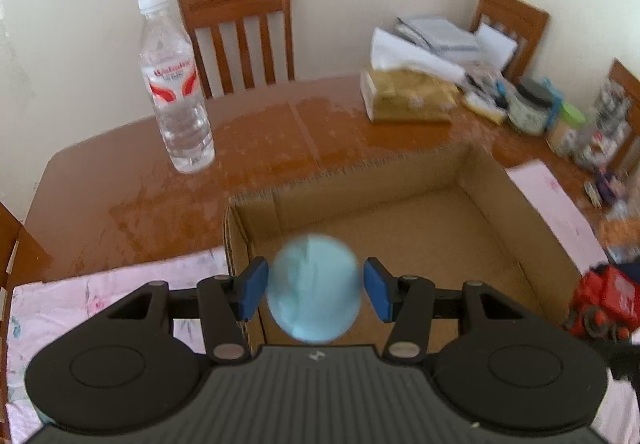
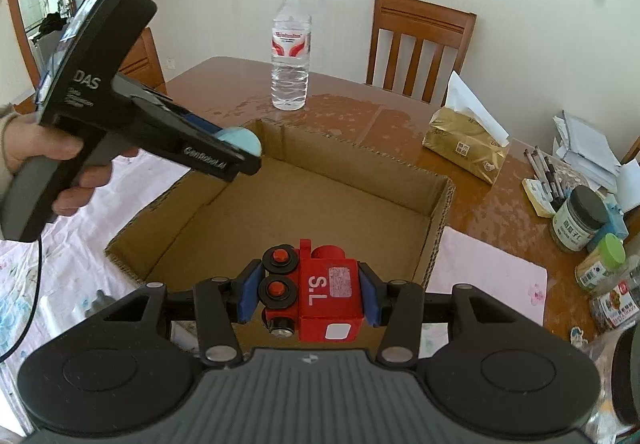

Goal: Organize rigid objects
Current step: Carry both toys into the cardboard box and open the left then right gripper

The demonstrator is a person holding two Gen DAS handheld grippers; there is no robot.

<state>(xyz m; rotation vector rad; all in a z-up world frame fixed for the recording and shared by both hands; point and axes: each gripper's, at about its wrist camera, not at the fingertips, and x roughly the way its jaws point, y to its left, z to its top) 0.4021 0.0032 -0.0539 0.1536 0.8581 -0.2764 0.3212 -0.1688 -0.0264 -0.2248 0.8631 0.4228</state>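
Two loads over the box

A bottle (image 2: 291, 48) stands upper centre on the worktop (image 2: 360, 124), tissues (image 2: 466, 144) and jars (image 2: 580, 218) at right. My left jaws (image 1: 316, 290) stand slightly apart around the blue ball (image 1: 314, 286), pads just clear; my right jaws (image 2: 308, 294) clamp the red train (image 2: 328, 292) above the box (image 2: 304, 204).

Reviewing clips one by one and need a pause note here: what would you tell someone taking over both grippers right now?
Left gripper: light blue ball between its jaws, small gaps at both pads, so apparently released above the cardboard box.
Right gripper: shut on the red toy train, held over the box's near edge.
Done: both items brought to the box, whose visible floor is bare.
Left: let both drop in; water bottle stands on the table.
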